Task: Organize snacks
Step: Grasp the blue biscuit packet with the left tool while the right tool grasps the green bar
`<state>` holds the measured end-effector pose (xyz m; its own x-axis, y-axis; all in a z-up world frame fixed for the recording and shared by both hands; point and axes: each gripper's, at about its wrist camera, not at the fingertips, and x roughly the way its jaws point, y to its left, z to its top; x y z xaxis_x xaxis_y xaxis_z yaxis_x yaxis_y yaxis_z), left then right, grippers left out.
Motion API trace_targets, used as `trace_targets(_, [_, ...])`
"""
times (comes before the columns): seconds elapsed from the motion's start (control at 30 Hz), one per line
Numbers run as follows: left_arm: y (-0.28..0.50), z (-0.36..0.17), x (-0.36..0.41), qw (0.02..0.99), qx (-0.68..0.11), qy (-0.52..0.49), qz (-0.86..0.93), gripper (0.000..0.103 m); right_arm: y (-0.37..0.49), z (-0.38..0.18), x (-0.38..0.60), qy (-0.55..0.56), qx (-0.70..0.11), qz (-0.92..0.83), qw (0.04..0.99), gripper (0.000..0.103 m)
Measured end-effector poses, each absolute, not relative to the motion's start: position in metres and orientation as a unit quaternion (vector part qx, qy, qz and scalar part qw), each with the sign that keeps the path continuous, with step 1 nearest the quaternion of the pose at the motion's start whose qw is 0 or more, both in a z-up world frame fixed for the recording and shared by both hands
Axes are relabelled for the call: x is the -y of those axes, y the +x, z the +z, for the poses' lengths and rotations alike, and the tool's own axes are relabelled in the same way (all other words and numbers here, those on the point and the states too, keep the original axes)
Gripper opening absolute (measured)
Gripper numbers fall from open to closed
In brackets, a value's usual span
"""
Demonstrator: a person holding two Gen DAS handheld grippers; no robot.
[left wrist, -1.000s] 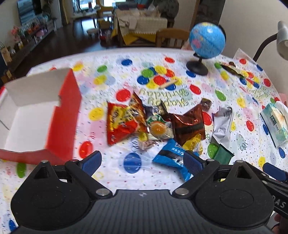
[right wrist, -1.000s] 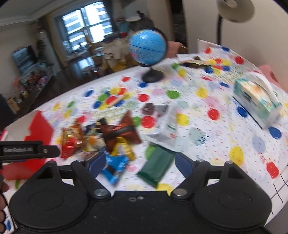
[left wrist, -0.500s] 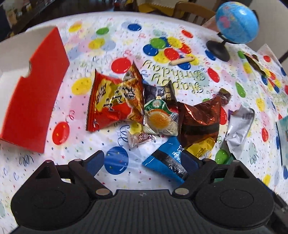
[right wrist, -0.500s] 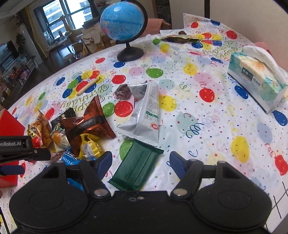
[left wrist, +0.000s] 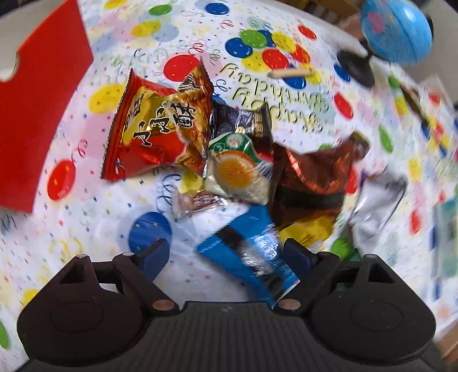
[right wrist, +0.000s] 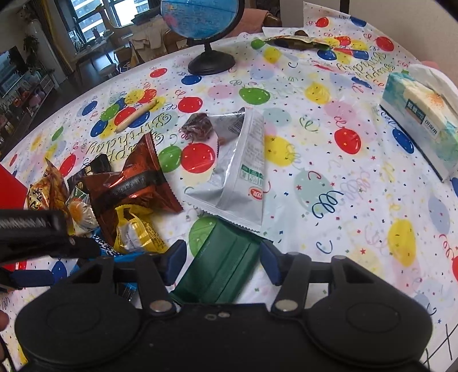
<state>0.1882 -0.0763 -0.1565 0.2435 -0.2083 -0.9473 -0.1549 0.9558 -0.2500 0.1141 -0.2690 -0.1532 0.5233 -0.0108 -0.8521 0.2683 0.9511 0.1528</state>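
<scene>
A heap of snacks lies on the balloon-print tablecloth (right wrist: 329, 177). In the left wrist view my left gripper (left wrist: 226, 254) points steeply down, and a blue packet (left wrist: 243, 249) lies slantwise between its closing jaws. The left pad (left wrist: 154, 254) stands clear of the packet. In the right wrist view my right gripper (right wrist: 221, 260) straddles a dark green packet (right wrist: 223, 266). Its jaws are closing, with the pads (right wrist: 269, 263) close beside the packet's edges and no squeeze visible. A red box (left wrist: 37, 114) stands at the left.
In the heap are a red bag (left wrist: 148, 128), an orange-disc packet (left wrist: 240, 171), a brown foil packet (left wrist: 309, 177), a yellow packet (right wrist: 137, 231) and a silver pouch (right wrist: 243, 171). A globe (right wrist: 200, 17) stands at the back. A tissue box (right wrist: 420, 120) sits at the right.
Both grippers have sunk toward the table and tipped downward. The left has come over the blue packet. The right jaws have narrowed around the green packet.
</scene>
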Motion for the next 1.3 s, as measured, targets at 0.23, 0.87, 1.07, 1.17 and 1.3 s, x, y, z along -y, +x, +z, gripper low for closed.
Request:
trace_targets(0.23, [0.195, -0.167, 0.085, 0.759, -0.634, -0.148, -0.015, 0.087, 0.119, -0.157, 0.267, 0.128, -0.493, -0.081, 0.857, 0.054])
trace_targets(0.87, [0.187, -0.174, 0.090, 0.764, -0.632, -0.127, -0.040, 0.058, 0.111, -0.164, 0.255, 0.079, -0.493, -0.070, 0.864, 0.045])
trace_targets(1.07, [0.177, -0.166, 0.090, 0.779, -0.616, -0.107, -0.050, 0.044, 0.100, -0.160, 0.264, 0.090, -0.475, -0.071, 0.873, 0.020])
trace_targets(1.17, [0.173, -0.163, 0.089, 0.788, -0.608, -0.089, -0.046, 0.044, 0.097, -0.158, 0.263, 0.083, -0.473, -0.069, 0.874, 0.019])
trace_targets(1.3, [0.168, -0.162, 0.082, 0.791, -0.605, -0.085, -0.037, 0.044, 0.102, -0.160, 0.257, 0.081, -0.489, -0.063, 0.866, 0.035])
